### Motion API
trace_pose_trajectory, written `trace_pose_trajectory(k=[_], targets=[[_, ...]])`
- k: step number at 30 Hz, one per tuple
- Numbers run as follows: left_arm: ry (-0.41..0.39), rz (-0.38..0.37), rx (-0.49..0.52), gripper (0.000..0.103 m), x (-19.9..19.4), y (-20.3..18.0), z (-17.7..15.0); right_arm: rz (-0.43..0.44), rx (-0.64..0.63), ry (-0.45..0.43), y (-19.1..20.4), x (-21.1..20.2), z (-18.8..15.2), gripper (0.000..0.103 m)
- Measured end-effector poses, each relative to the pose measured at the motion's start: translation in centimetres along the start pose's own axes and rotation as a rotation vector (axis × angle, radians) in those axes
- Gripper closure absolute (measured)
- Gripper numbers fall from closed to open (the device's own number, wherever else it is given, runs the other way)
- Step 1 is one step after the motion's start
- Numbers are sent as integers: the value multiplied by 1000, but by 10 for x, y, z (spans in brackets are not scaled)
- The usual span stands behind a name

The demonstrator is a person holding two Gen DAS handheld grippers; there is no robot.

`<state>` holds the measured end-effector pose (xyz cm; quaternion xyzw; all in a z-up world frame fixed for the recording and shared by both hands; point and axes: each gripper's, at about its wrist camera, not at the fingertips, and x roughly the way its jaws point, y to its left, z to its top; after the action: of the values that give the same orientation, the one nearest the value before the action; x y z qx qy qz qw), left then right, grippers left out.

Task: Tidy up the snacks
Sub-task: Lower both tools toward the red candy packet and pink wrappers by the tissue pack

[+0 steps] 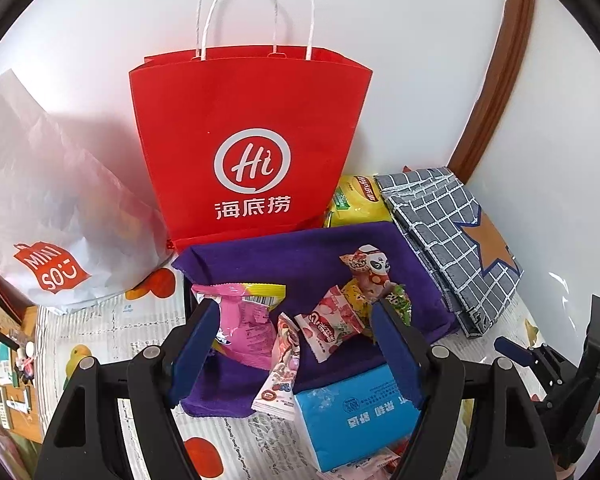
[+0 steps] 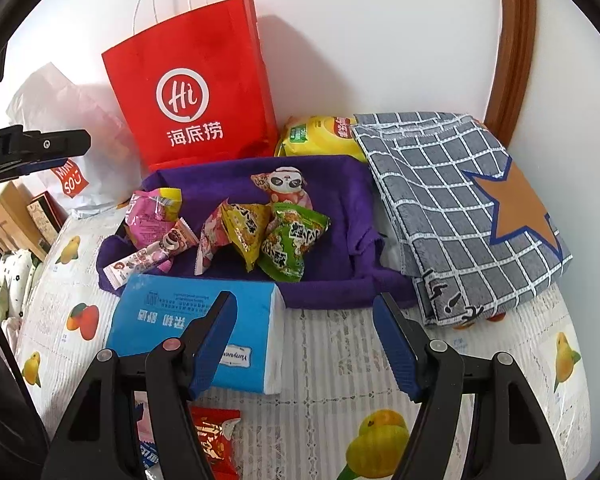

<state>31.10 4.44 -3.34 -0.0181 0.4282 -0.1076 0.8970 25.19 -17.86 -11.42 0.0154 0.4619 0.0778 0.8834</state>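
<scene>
Purple soft cloth (image 1: 332, 248) lies at the back edge of the table (image 2: 340, 344), near the wall, with crinkly shiny snack packets (image 1: 332, 324) piled on it. The left gripper (image 1: 296, 354) hangs just over them, jaws open and empty, seemingly nearer. The right gripper (image 2: 304, 342) gapes empty beside the smooth blue tissue pack (image 2: 172, 316).

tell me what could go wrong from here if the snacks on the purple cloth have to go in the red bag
1. The snack packets lie overlapping on the purple cloth; the open left gripper may pinch two or snag cloth.
2. The red paper bag stands unsupported and could tip if bumped.
3. The blue tissue pack sits under the open right gripper, blocking a low approach.
</scene>
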Motion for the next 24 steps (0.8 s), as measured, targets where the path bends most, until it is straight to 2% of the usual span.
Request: trace_pose_trajectory(k=[24], targets=[[-20,-19,26,27,-14,-10,-2,3,12,23,9,-1,-24,33]])
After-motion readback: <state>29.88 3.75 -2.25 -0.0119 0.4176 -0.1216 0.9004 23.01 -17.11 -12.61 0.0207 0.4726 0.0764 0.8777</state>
